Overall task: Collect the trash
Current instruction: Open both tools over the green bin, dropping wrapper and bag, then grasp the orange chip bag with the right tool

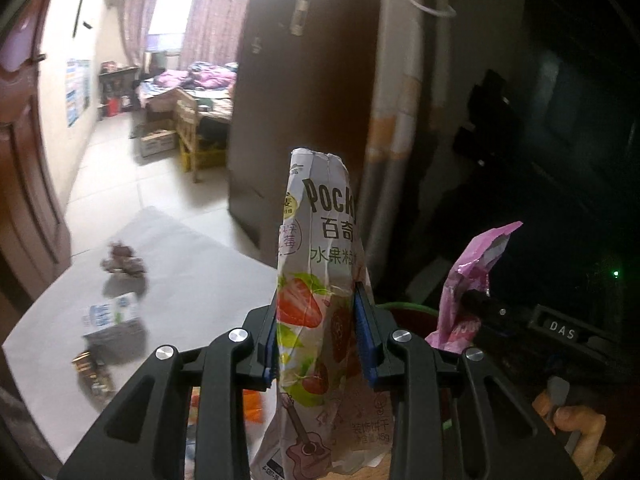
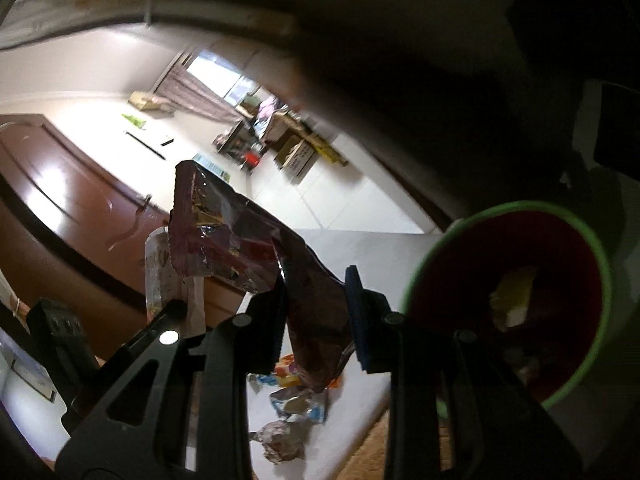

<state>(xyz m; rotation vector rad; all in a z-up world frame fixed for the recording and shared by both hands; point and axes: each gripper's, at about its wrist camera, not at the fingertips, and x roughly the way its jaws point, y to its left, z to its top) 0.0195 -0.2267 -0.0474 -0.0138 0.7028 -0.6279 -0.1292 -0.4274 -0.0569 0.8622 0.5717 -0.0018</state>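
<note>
We are holding a strawberry Pocky wrapper (image 1: 320, 296) upright with our left gripper (image 1: 322, 336), the blue pads (image 1: 363, 332) pressing in on both sides of its lower half so its torn top is standing tall above the fingers. Just to the right of it in the left wrist view, a pink wrapper (image 1: 468, 280) is sticking up, and part of the bin's green rim (image 1: 408, 307) is showing behind our fingers. On the white table (image 1: 192, 280) to the left, a crumpled purple wrapper (image 1: 122, 265), a small carton (image 1: 114, 314) and a dark gold-printed wrapper (image 1: 94, 376) are lying apart from one another.

Our right gripper (image 2: 316, 316) is clamping a dark maroon wrapper (image 2: 248, 248), which is flopping up and to the left from between the narrowly spaced fingers. Close on the right, the red bin (image 2: 460, 280) is tipping its mouth toward the right wrist camera, with a yellow scrap (image 2: 514, 296) lying inside. Below the gripper, on the table (image 2: 360, 396), a colourful wrapper (image 2: 298, 400) and a crumpled foil ball (image 2: 280, 440) are lying near each other.
</note>
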